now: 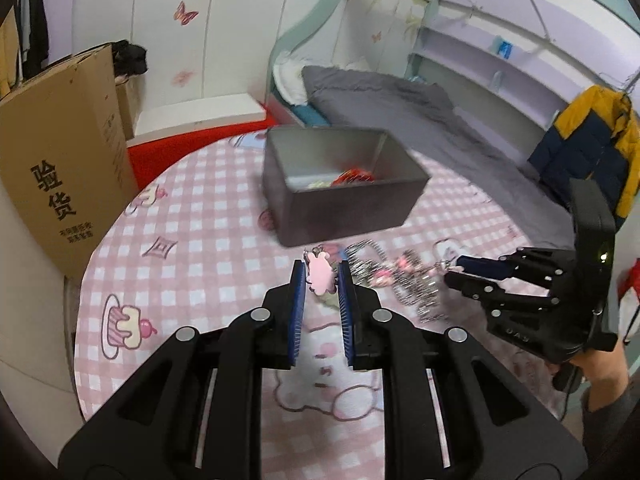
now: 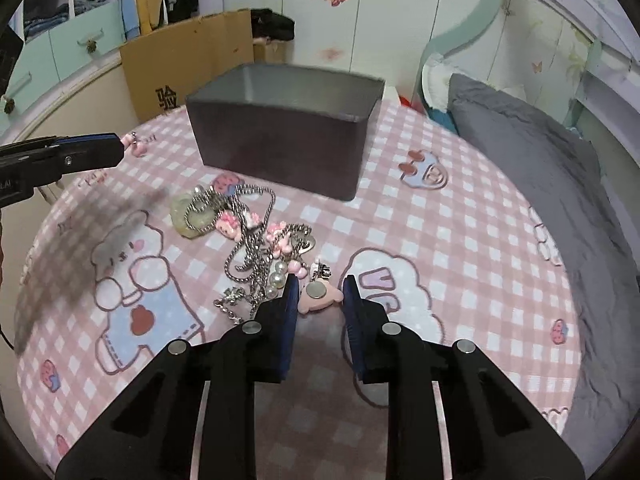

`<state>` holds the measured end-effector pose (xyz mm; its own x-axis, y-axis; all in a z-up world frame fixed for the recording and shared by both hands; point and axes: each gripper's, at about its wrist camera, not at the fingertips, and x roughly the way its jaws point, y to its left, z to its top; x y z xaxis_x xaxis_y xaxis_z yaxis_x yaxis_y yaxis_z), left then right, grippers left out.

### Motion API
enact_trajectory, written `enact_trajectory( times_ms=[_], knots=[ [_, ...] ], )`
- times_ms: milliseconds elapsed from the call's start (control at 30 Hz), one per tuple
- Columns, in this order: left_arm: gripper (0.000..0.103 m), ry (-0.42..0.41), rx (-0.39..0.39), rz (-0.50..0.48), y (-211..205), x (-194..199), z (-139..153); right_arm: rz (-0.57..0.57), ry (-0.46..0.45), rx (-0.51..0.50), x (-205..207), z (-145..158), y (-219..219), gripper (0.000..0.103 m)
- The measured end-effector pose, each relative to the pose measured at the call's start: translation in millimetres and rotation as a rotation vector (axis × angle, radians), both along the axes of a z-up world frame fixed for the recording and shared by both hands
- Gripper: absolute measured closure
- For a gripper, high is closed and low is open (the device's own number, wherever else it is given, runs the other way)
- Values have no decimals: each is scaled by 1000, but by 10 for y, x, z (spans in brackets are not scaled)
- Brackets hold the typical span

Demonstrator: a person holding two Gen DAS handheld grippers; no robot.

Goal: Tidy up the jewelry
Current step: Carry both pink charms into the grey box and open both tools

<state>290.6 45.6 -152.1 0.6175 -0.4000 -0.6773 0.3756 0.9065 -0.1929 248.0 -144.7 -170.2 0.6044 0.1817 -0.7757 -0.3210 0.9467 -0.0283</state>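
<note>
My left gripper [image 1: 321, 276] is shut on a pink charm [image 1: 321, 274] and holds it above the table; it also shows in the right wrist view [image 2: 122, 148] with the charm [image 2: 136, 145] at its tips. My right gripper [image 2: 318, 286] is open, its fingers either side of a pink bear charm [image 2: 320, 295] lying on the tablecloth. It shows in the left wrist view [image 1: 452, 272] too. A tangle of silver chains, pearls and pink charms [image 2: 256, 240] lies in front of a dark grey box [image 2: 280, 140]. The box [image 1: 340, 188] holds red and pale items [image 1: 352, 176].
The round table has a pink checked cloth [image 2: 460, 240]. A cardboard box [image 1: 60, 152] stands to the left, a bed with a grey cover [image 1: 400, 104] behind. A yellow and navy jacket [image 1: 592, 140] hangs at the right.
</note>
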Motion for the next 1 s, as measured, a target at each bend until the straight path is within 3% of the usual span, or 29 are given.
enact_trajectory(
  times_ms=[133,467,1000],
  knots=[
    [87,-25,-53,-32,-41,10,208,-3,-52,33,-69,252,-61,82],
    [87,-32,-79,-65,-203,335,489,30,-141,122,140,753,10,82],
    [87,59,-5,-65,-488,873,165,23,-95,207,759,613,103,82]
  ],
)
